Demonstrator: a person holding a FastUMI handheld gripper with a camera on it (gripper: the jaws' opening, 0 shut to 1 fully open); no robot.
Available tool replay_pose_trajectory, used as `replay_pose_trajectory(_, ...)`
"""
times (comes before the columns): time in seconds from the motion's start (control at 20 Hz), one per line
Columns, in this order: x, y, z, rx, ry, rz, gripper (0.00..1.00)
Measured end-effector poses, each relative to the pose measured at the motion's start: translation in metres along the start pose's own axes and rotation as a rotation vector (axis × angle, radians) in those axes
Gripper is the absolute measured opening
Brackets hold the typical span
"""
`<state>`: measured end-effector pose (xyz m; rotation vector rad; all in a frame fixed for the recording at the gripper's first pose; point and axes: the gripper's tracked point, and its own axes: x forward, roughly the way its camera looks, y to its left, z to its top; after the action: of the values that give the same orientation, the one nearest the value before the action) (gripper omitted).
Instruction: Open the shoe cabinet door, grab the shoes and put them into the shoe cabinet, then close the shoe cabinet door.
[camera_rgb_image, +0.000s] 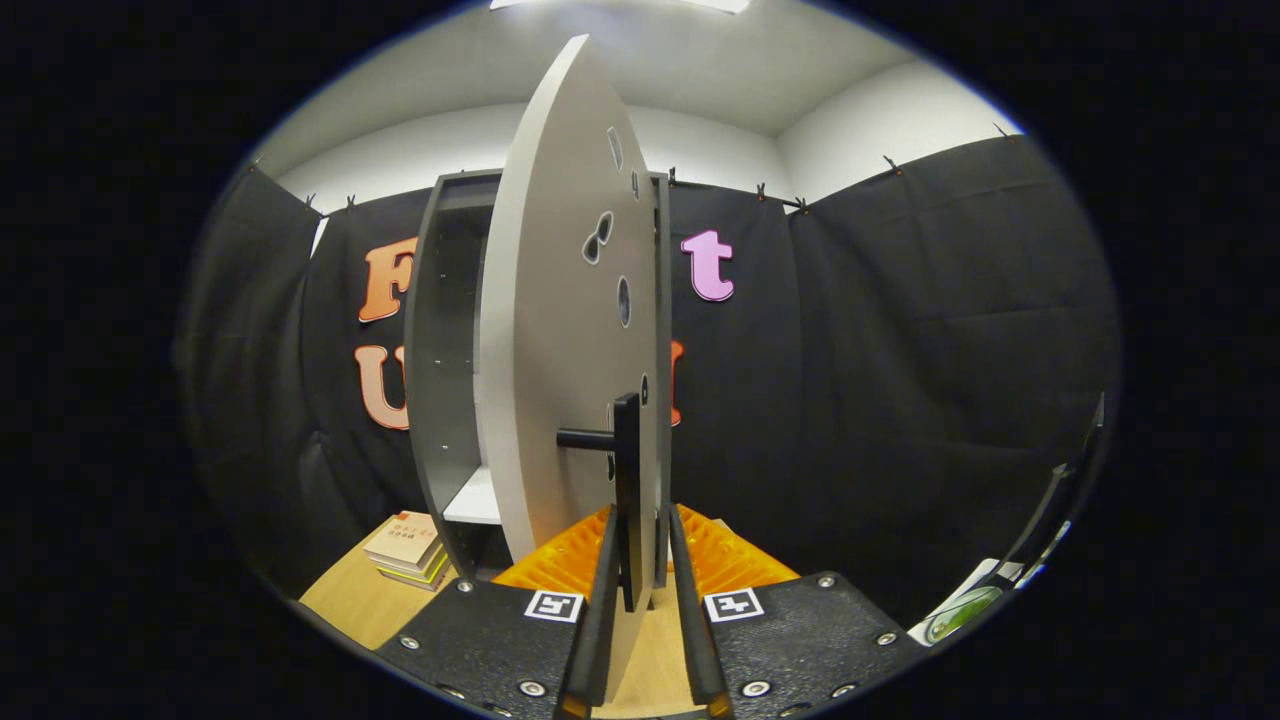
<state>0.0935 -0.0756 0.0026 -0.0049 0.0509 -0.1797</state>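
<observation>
The grey shoe cabinet (432, 380) stands just ahead of me on the wooden table, in front of the black cloth wall. Its door (545, 340) is swung out towards me and I see it almost edge-on. A black bar handle (627, 480) stands off the door on a short post. The handle's lower end sits between my fingers, which stand close on either side of it, so my gripper (640, 520) is shut on it. Behind the door the cabinet's inside is dark, with a pale shelf (475, 500) low down.
A small stack of books (408, 548) lies on the table (340, 600) left of the cabinet's foot. To the right, a white and green item (962, 610) lies beside a dark upright edge (1060, 500). Black cloth closes off the back and both sides.
</observation>
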Motion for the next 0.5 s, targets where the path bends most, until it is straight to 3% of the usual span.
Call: replay_pose_trajectory(0.5, -0.009, -0.032, -0.001, 0.0, -0.016, -0.046, 0.28)
